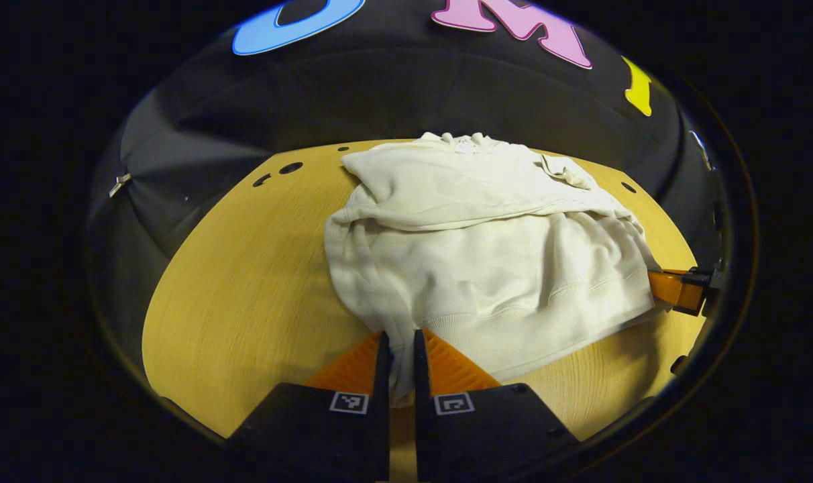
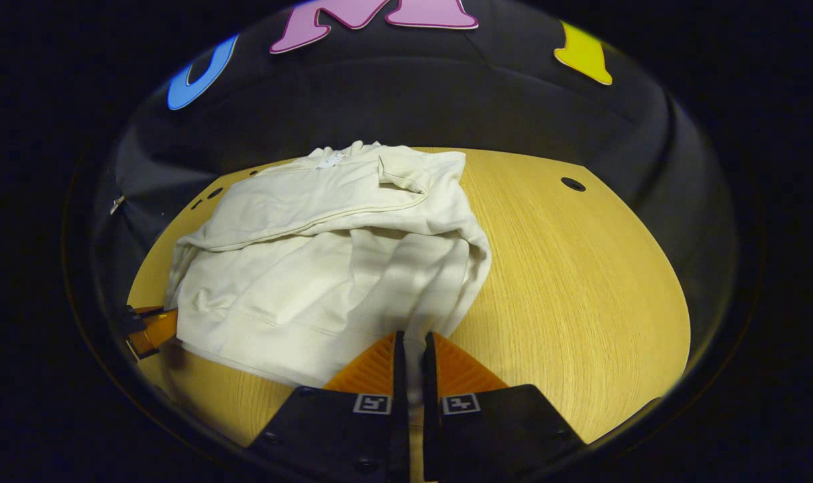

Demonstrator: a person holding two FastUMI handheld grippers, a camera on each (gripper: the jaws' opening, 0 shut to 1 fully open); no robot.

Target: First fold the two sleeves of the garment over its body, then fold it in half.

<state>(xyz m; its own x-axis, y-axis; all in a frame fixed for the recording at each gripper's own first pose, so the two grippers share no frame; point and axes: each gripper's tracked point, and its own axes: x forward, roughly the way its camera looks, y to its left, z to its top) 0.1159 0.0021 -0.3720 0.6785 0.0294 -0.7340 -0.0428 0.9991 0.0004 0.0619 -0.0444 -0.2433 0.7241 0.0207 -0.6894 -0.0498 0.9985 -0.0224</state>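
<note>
Cream fabric of the garment [image 1: 487, 268] lay spread across the middle of the wooden tabletop [image 1: 245, 295], its neckline at the far edge near the booth's dark wall. Both sleeves were already folded across the upper body: one broad sleeve [image 1: 460, 188] crossed the chest, with a ribbed cuff [image 1: 564, 171] resting near the far shoulder. The ribbed hem ran along the near side.

In the left gripper view, the left tongs [image 1: 400, 355] were pressed nearly together on the near left corner of the hem, a narrow strip of cloth pinched between the two fingers. The other tongs showed at the right rim of that view, touching the opposite hem corner.

In the right gripper view, the right tongs [image 2: 410, 355] were likewise closed onto the garment [image 2: 326, 268], gripping the near right corner of the hem, cloth caught between the fingers. Bare tabletop [image 2: 581, 282] stretched to the right. The left tool appeared at the far left, at the other corner.
</note>
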